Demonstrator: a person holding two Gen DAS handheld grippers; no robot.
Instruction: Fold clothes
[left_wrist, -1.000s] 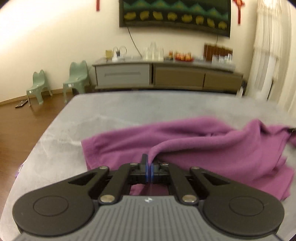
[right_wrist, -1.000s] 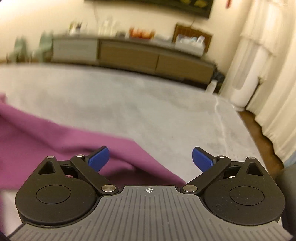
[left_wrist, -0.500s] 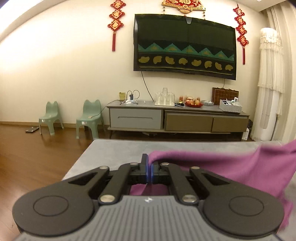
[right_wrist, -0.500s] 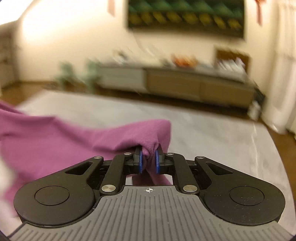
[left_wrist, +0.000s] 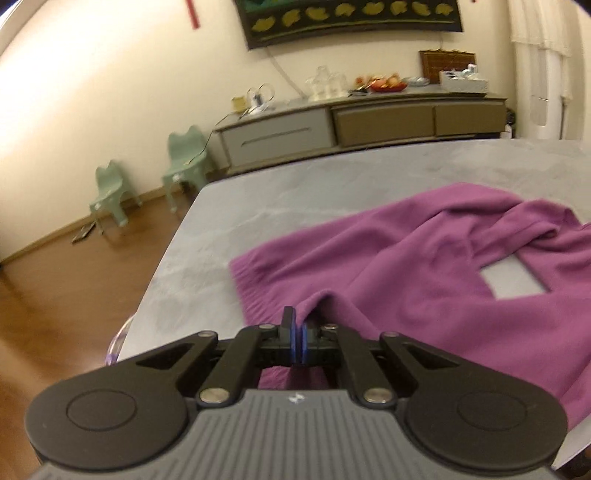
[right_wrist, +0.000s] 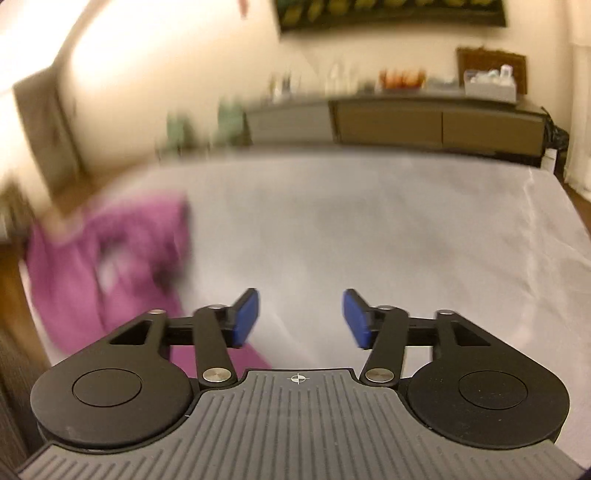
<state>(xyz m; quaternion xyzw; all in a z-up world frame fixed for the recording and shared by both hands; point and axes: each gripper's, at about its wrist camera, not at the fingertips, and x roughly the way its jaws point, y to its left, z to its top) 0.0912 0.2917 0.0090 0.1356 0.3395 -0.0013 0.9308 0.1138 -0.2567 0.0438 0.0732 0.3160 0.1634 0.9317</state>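
The left hand-held gripper pinches the purple garment lying on the grey bench, while the right hand-held gripper hangs wide apart, empty.

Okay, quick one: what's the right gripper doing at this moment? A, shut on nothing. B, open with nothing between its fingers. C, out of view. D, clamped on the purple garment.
B: the right gripper has its blue pads spread wide over the bare grey table, with the purple garment off to its left.

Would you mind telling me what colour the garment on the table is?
The garment is plain purple, clearest in the left wrist view.
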